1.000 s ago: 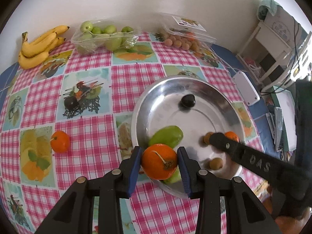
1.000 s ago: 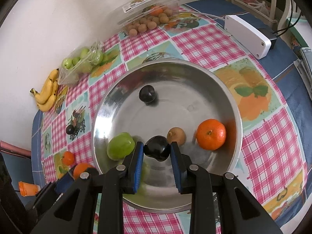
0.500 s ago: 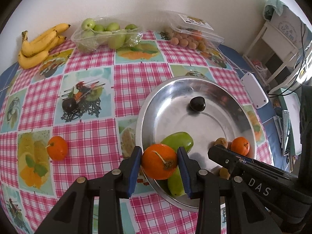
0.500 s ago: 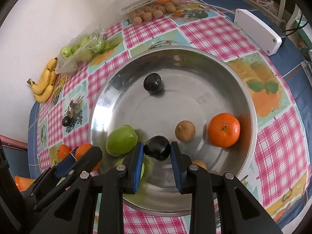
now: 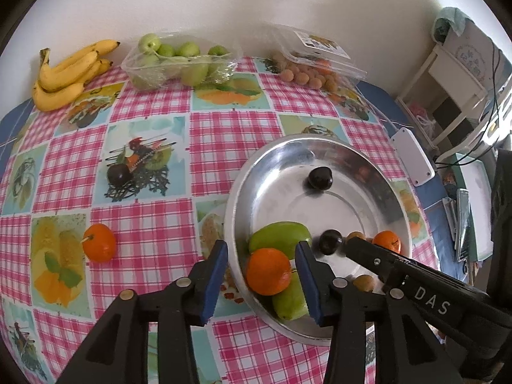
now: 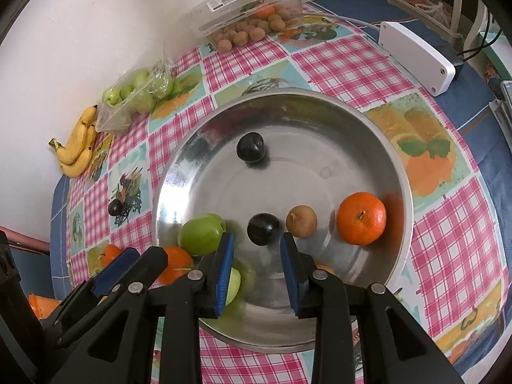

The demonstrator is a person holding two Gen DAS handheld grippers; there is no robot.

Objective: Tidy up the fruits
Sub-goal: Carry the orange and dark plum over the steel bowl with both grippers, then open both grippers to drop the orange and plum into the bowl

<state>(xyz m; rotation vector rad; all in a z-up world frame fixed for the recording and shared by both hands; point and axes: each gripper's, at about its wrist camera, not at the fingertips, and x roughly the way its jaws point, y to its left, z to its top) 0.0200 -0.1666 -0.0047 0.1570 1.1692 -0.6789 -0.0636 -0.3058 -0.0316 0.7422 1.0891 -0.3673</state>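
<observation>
A steel bowl (image 5: pixel 278 160) (image 6: pixel 368 121) holds two dark plums, green fruits, two oranges and small brown fruits. My left gripper (image 5: pixel 260 275) is open over the bowl's near rim, with an orange (image 5: pixel 268 271) lying between its jaws on a green fruit (image 5: pixel 289 300). My right gripper (image 6: pixel 256 267) is open above the bowl, and a dark plum (image 6: pixel 263 228) (image 5: pixel 330 242) lies in the bowl just past its fingertips. An orange (image 5: pixel 99 246) and a dark plum (image 5: pixel 119 174) lie on the tablecloth to the left.
Bananas (image 5: pixel 67 73), a tray of green apples (image 5: pixel 179 60) and a clear box of brown fruits (image 5: pixel 313 60) stand along the wall. A white box (image 6: pixel 416 56) with a cable lies right of the bowl. A shelf (image 5: pixel 448 73) stands beyond the table.
Both grippers have opened. The left let go of the orange and the right let go of the dark plum, which both now lie in the bowl.
</observation>
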